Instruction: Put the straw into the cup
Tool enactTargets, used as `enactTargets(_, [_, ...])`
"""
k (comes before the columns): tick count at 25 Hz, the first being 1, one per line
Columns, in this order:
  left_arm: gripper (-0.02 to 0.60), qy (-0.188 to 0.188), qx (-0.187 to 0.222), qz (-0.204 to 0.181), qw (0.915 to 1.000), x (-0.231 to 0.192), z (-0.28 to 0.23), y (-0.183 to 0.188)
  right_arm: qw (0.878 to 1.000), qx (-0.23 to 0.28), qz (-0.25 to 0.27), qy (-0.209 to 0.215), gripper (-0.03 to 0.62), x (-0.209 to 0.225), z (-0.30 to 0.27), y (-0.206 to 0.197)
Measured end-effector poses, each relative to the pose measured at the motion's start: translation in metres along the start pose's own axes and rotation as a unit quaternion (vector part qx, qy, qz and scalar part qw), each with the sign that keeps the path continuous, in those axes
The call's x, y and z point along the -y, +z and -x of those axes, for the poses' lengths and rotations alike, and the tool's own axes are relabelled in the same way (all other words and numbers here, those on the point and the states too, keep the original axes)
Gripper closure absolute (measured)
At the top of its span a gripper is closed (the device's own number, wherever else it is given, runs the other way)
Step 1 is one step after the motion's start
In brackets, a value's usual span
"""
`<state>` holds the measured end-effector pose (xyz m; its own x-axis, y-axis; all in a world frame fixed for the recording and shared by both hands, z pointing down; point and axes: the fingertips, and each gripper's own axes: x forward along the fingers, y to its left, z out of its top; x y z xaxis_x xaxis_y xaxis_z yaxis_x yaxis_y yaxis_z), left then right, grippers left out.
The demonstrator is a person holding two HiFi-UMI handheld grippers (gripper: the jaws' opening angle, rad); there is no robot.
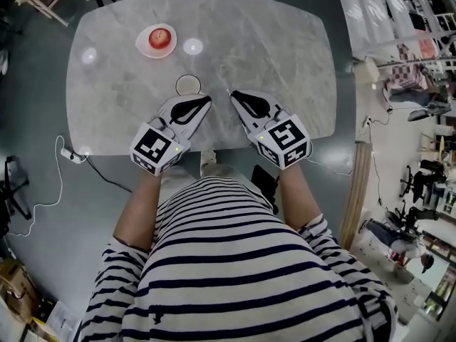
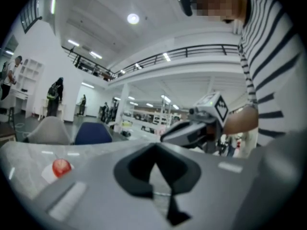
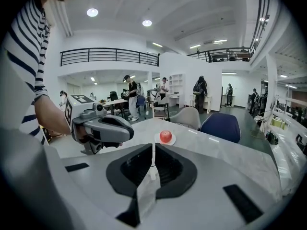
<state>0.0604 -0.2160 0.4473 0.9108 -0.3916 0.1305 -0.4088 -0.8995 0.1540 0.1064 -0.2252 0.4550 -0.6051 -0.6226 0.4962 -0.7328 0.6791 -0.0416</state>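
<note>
A clear cup point(image 1: 188, 85) stands on the marble table point(image 1: 285, 41), just beyond the left gripper point(image 1: 207, 99). That gripper is shut with nothing between its jaws point(image 2: 154, 146). To its right, the right gripper point(image 1: 232, 93) is shut on a thin white straw point(image 3: 153, 153), which stands upright between the jaws; a strip of paper wrapper point(image 3: 144, 195) hangs below it. Both grippers hover over the table's near half, tips pointing toward each other, a short gap apart. The cup does not show in either gripper view. The straw is too thin to make out in the head view.
A red apple point(image 1: 159, 37) sits on a small white plate point(image 1: 142, 47) at the table's far left. Chairs point(image 3: 219, 123) stand beyond the far edge. A white cable point(image 1: 53, 191) lies on the floor to the left. The person's striped torso is at the near edge.
</note>
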Motion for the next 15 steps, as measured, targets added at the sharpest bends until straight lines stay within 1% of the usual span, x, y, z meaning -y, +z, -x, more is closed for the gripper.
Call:
enactTargets(6, [0.574,-0.002,0.000,0.008,1.0000,0.001,-0.001,-0.010,0.999,-0.036,-0.008,-0.002,0.586,0.004,-0.009,-0.016])
enactTargets(10, [0.574,-0.004,-0.003,0.011,0.9999,0.003,-0.001,-0.015,0.996,-0.083,-0.021,0.001,0.585,0.013,-0.016,-0.038])
enactTargets(12, [0.574,-0.004,-0.007,0.013,0.9999,0.003,-0.001,-0.018,0.994,-0.109,-0.026,0.004,0.552,0.019,-0.021,-0.051])
enactTargets(15, [0.574,0.001,-0.014,0.020,0.9997,0.000,0.001,-0.025,0.989,-0.139,-0.041,0.001,0.548,0.029,-0.029,-0.070])
